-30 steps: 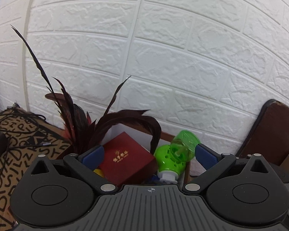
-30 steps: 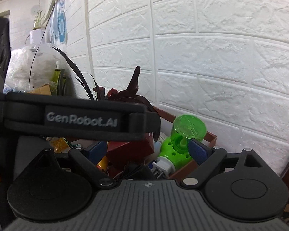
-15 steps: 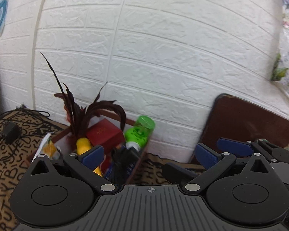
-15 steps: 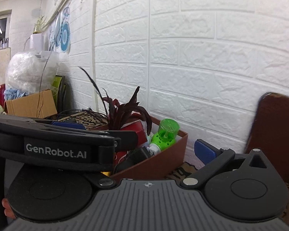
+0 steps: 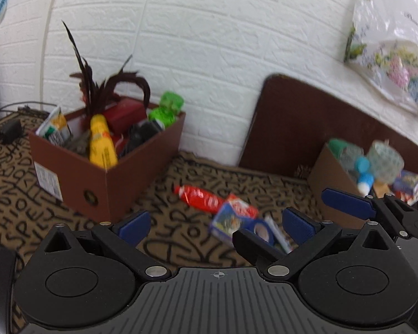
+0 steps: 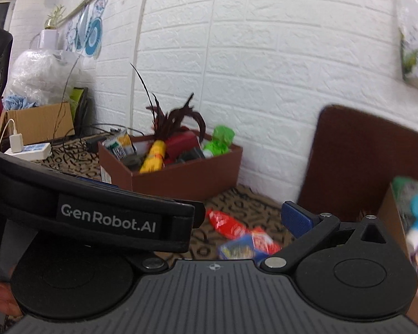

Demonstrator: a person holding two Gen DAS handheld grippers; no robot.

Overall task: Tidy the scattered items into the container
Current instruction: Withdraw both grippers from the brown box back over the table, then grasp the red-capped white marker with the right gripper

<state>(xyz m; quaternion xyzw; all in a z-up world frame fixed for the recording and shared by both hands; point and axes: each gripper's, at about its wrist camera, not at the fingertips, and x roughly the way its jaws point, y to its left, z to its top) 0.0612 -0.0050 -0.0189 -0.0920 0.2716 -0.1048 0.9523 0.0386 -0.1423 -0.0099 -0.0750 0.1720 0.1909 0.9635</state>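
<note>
Left wrist view: left gripper (image 5: 214, 226) and right gripper (image 5: 295, 222) both wide, empty, aimed at loose snacks (image 5: 231, 214) outside brown box (image 5: 103, 178).

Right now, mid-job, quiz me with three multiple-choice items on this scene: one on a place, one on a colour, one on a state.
1. Where does the red packet lie?
A. in the brown box
B. on the patterned cloth
C. in a gripper

2. What colour is the bottle standing at the front of the brown box?
A. yellow
B. white
C. purple

3. How is the left gripper?
A. shut on a packet
B. open, holding nothing
C. shut, holding nothing

Key: B, it lies on the patterned cloth right of the box; A, the yellow bottle; B, blue pads wide apart.
</note>
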